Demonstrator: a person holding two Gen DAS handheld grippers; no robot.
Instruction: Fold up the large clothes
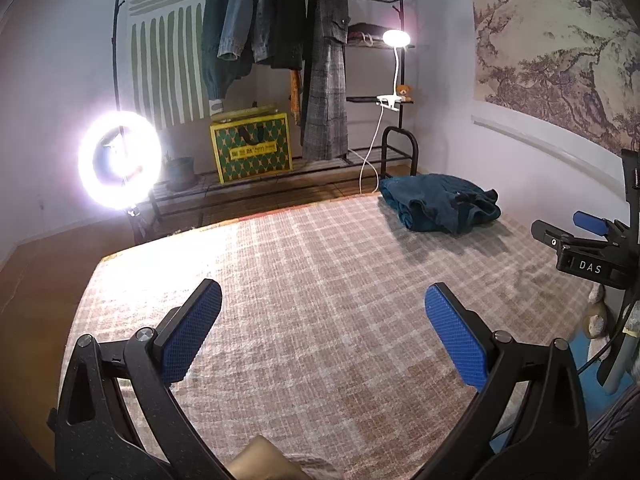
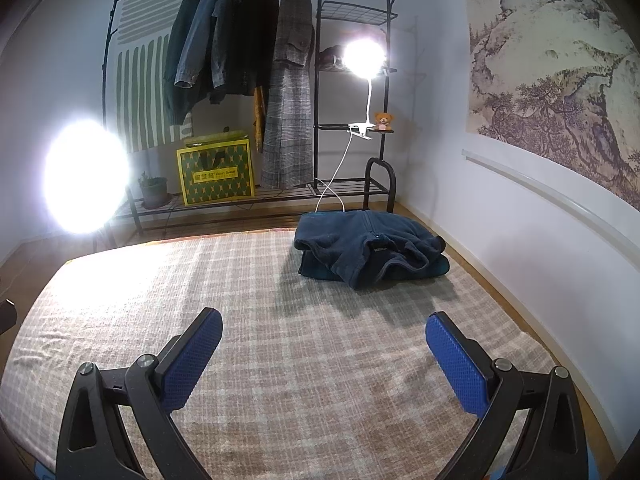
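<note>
Left wrist view looks across a checked blanket (image 1: 320, 280) spread flat, with the left gripper (image 1: 323, 300) held above it, its blue-padded fingers (image 1: 192, 332) spread wide and nothing between them. At the far right corner of the blanket lies a pile of folded dark blue clothes (image 1: 440, 202), well apart from both fingers. The right gripper (image 1: 588, 224) shows at the right edge of this view, seen side-on, so its opening cannot be judged from here.

In the right wrist view the right gripper (image 2: 324, 330) also hangs over the blanket (image 2: 240, 280) with its fingers (image 2: 456, 360) far apart and empty. The clothes (image 2: 372, 250) sit ahead and slightly right, a dark blue top lying a little askew on a neater folded layer beneath, its collar end toward the camera.

Beyond the blanket stands a black garment rack (image 2: 316, 80) with coats hanging, a green and yellow bag (image 2: 216, 176) on its bottom shelf, and a clip lamp (image 2: 364, 58) lit on the shelving. A ring light (image 1: 120, 160) glares at the left. A landscape mural (image 2: 560, 72) covers the right wall.
</note>
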